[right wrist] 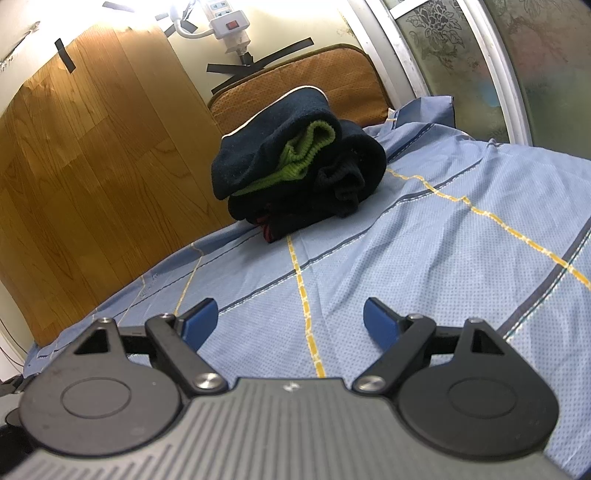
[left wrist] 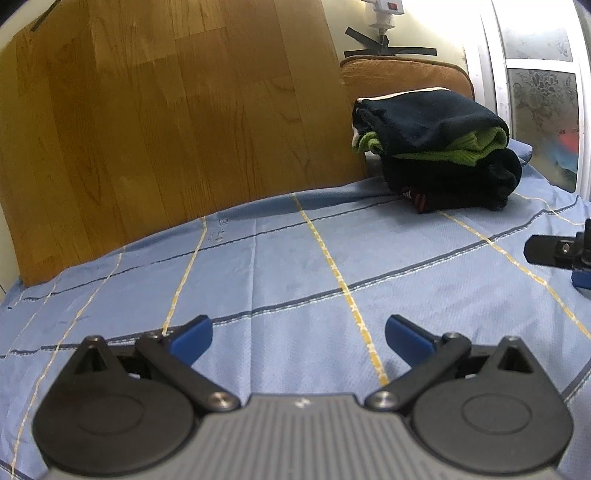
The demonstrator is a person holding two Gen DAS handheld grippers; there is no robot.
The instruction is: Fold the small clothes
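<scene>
A pile of small folded clothes (left wrist: 436,147), dark navy and black with a green knit piece between, sits at the far side of the blue checked sheet (left wrist: 280,273). It also shows in the right wrist view (right wrist: 295,173). My left gripper (left wrist: 298,338) is open and empty, low over the sheet, well short of the pile. My right gripper (right wrist: 290,323) is open and empty too, over the sheet in front of the pile. Part of the right gripper (left wrist: 561,253) shows at the right edge of the left wrist view.
A wooden board (left wrist: 166,122) stands behind the sheet on the left. A brown cushion (right wrist: 295,85) leans behind the pile. A power strip (right wrist: 229,22) hangs on the wall. A frosted glass door (right wrist: 517,66) is on the right.
</scene>
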